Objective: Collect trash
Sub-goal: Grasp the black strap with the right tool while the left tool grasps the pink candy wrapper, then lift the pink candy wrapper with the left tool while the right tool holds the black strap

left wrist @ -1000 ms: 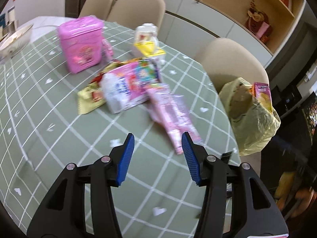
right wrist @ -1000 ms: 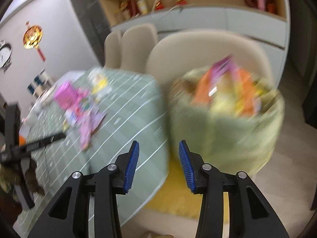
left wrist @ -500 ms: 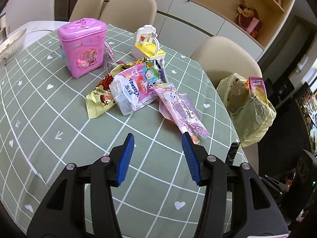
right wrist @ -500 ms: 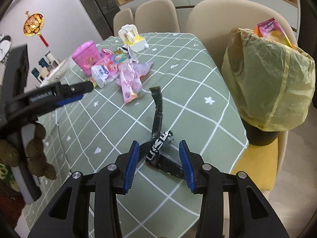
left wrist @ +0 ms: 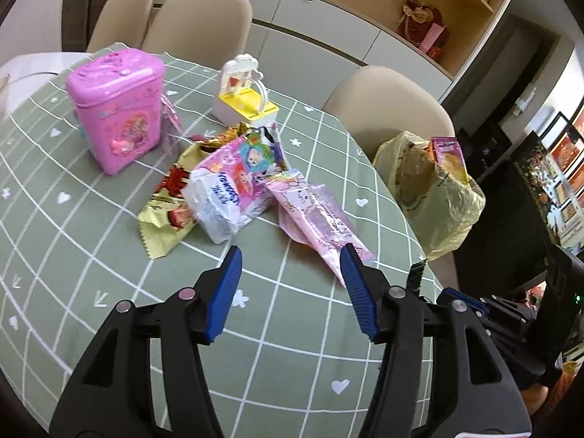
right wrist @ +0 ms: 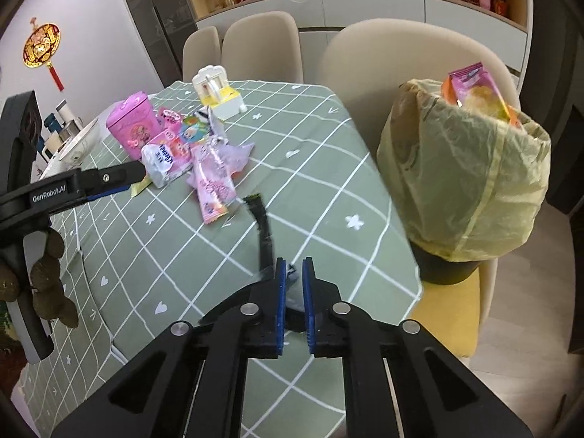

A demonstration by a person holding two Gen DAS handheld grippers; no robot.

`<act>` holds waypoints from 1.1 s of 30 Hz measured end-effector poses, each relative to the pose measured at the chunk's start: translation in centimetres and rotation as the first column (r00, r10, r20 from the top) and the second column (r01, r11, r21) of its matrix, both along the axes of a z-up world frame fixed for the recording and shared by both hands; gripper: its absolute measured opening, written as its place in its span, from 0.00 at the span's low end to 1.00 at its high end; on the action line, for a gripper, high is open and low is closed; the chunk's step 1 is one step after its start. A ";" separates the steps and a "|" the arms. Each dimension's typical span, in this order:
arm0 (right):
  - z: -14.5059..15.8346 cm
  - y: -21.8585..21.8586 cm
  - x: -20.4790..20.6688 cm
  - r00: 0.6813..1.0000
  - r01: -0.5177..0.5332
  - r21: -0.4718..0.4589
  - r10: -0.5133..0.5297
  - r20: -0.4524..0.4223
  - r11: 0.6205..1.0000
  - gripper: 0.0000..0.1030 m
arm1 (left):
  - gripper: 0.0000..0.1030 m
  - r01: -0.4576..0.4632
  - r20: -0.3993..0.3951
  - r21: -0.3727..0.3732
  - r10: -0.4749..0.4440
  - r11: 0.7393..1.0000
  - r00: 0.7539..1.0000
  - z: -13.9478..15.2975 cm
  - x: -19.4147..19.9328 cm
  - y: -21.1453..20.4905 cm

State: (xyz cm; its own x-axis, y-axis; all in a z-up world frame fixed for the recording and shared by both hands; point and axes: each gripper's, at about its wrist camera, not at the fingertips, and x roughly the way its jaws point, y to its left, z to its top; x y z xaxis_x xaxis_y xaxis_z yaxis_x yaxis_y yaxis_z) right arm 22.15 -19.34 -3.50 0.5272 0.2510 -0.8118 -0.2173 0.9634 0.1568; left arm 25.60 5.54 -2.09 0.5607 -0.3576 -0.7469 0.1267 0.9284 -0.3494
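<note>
A green checked table carries the litter. Off its right edge, on a chair seat, stands a bin lined with a yellow bag; a pink snack packet sticks out of its top. The right gripper is closing on the near end of a black wrapper by the table's right edge, the strip pinched between its pads. The left gripper is opening over bare cloth with nothing between its jaws, a pink wrapper just beyond it.
</note>
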 end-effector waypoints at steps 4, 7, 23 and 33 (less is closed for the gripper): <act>0.9 -1.6 0.2 0.998 0.052 0.026 -0.052 0.017 0.998 0.09 | 0.52 0.024 -0.004 0.001 -0.024 1.000 1.000 -0.1 0.5 -1.0; 1.4 -2.6 -0.1 0.994 0.095 0.052 -0.097 0.040 0.994 0.09 | 0.52 0.048 0.002 0.003 -0.048 0.999 0.999 0.1 0.9 -2.1; 0.5 -4.5 -4.0 0.983 0.180 0.014 -0.181 0.044 0.984 0.49 | 0.53 -0.096 -0.082 0.181 0.113 0.979 0.990 -3.8 6.6 -6.1; 0.4 -2.2 -4.0 0.994 0.107 -0.005 -0.107 0.002 0.994 0.49 | 0.07 0.030 -0.034 0.149 -0.025 0.988 0.999 -2.0 4.0 -4.6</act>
State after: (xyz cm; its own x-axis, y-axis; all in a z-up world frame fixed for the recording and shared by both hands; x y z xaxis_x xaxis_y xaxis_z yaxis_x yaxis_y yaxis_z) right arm 18.18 -21.57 -3.11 0.5523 0.1887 -0.8120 -0.1129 0.9820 0.1514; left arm 29.64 0.93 -4.07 0.5270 -0.2557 -0.8105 0.1439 0.9667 -0.2115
